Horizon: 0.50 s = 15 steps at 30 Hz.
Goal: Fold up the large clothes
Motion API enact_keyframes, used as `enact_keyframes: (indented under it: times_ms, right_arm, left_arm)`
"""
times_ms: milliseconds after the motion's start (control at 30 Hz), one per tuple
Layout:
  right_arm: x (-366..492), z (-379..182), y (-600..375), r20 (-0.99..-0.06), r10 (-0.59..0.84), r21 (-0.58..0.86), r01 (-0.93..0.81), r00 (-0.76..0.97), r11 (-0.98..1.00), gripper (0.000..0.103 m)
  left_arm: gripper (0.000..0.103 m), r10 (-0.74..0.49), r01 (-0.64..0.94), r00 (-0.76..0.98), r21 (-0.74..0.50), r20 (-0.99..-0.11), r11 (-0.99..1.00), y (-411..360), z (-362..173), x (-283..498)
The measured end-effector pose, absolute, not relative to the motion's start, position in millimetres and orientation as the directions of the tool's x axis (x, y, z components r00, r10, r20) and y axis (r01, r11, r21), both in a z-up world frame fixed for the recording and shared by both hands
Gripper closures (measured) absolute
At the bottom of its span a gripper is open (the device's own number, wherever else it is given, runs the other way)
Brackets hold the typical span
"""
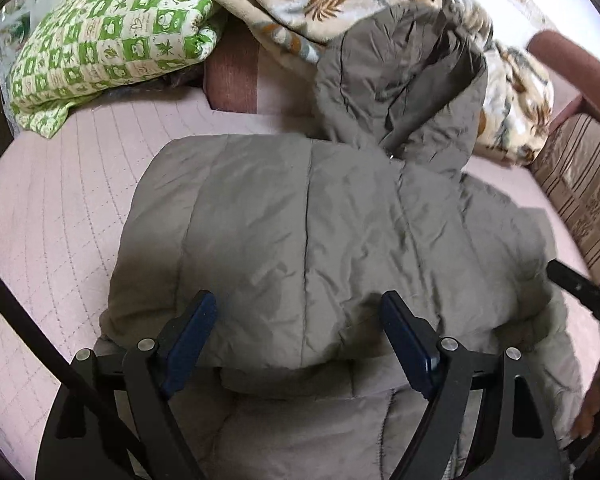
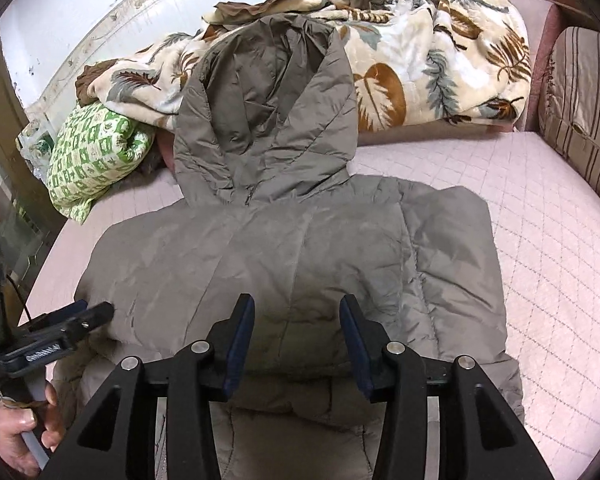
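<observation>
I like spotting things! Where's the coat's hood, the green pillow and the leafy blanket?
hood (image 2: 268, 120), right wrist view, middle of its lining.
green pillow (image 1: 100, 44), left wrist view, checked top.
leafy blanket (image 2: 440, 64), right wrist view, upper folds.

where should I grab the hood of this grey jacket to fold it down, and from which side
Take the hood near its top rim, coming from above and over the jacket body. It lies propped against the leaf-print blanket, so the peak is free while its base is sewn to the collar. Pulling toward you should fold it down.
</observation>
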State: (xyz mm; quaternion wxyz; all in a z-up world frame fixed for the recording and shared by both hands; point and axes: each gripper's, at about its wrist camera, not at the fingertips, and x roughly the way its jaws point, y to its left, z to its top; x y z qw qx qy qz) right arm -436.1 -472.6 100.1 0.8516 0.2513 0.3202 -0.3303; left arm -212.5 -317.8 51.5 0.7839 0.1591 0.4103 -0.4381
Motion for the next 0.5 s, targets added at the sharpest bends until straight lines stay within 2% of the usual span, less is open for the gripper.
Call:
enact_keyframes:
  times_ms: [100, 267, 500]
  right_arm:
    - [-439.3, 108.3, -471.5, -0.692, -0.399, 0.232, 0.709, 0.601, 0.666, 0.055]
    - [-452.1, 126.6, -468.2, -0.656, -0.429, 0.254, 0.717, 0.621, 0.649, 0.054]
    - [-457.8, 122.4, -453.6, -0.661, -0.409, 0.303, 0.722, 0.629, 0.622, 0.052]
  left_arm:
    - [0.02, -0.58, 0.834, 0.287, -0.099, -0.762, 0.543, -315.5, 61.3, -220.1]
    - [0.02, -0.666, 0.852, 0.315, -0.107, -0.676, 0.512, -305.6, 93.4, -228.5]
    - [0.02, -0.654, 0.848, 0.332, -0.089, -0.68, 0.523, -303.7, 95.8, -226.4]
